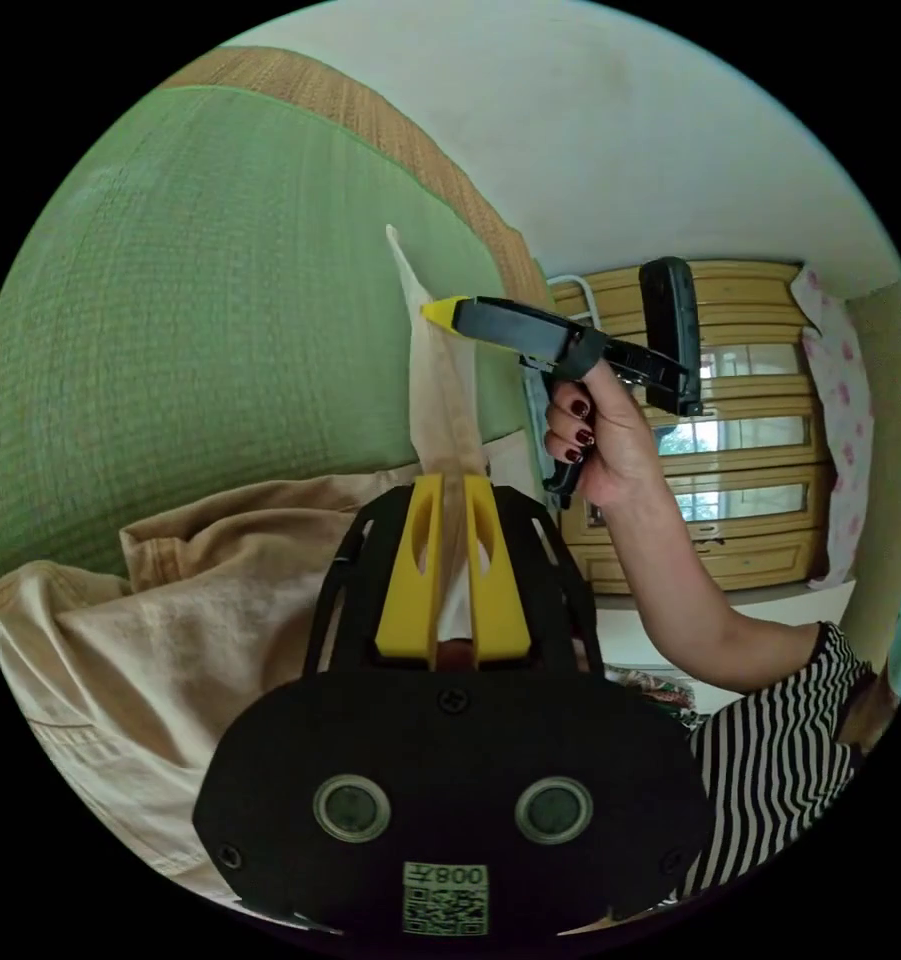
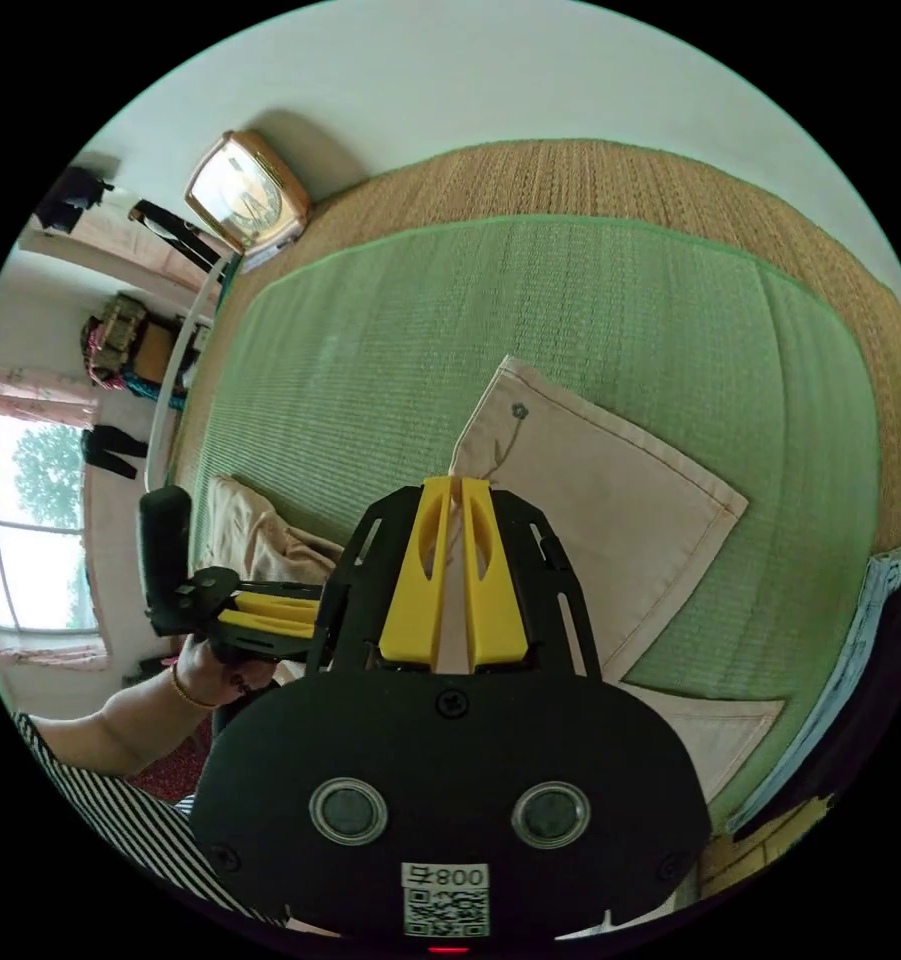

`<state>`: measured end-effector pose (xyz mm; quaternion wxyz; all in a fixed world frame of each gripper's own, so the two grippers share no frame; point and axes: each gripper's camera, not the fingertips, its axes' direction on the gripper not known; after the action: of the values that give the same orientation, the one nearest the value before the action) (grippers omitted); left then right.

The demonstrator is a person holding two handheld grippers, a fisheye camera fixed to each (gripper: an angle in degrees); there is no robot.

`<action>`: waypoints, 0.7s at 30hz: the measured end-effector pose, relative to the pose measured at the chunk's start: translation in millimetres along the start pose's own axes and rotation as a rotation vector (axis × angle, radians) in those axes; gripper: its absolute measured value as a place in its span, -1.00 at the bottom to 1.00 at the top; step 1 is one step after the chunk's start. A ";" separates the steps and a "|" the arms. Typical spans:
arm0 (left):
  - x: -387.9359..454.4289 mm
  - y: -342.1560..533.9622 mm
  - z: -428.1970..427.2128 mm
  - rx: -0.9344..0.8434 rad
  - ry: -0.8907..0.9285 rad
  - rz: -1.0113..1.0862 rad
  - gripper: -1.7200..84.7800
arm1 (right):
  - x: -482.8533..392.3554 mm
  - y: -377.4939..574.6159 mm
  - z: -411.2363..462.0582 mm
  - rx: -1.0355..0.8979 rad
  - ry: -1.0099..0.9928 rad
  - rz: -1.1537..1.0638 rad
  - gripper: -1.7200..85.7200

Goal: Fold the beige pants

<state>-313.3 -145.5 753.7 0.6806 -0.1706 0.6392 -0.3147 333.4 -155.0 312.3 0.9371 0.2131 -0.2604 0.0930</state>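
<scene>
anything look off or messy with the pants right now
Nothing damaged or spilled. The beige pants are mid-fold: both the left gripper and right gripper pinch an edge, while the far part lies bunched and wrinkled on the green mat rather than flat.

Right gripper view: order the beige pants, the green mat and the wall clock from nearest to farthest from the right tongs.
1. Beige pants: pinched between the right tongs.
2. Green mat: spread beneath and beyond the pants.
3. Wall clock: far off at upper left, past the mat's edge.
</scene>
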 end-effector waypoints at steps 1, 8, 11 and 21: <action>1.1 -3.5 9.1 -0.003 0.020 0.026 -0.91 | 5.2 11.8 -26.9 0.035 -0.023 0.001 -0.92; 16.4 -13.3 86.1 -0.116 0.080 0.186 -0.95 | 50.6 129.6 -183.8 0.269 -0.154 0.036 -0.93; 20.1 -12.0 129.1 -0.175 0.075 0.227 -0.95 | 91.2 204.9 -240.9 0.361 -0.216 0.120 -0.93; 6.6 -1.5 285.8 -0.495 -0.096 0.290 -0.95 | 224.6 416.0 -290.7 0.396 -0.309 0.487 -0.94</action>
<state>-34.3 -199.6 785.2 0.6856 -0.2531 0.6814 -0.0403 535.4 360.5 351.8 0.7773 0.3340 -0.4194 0.3293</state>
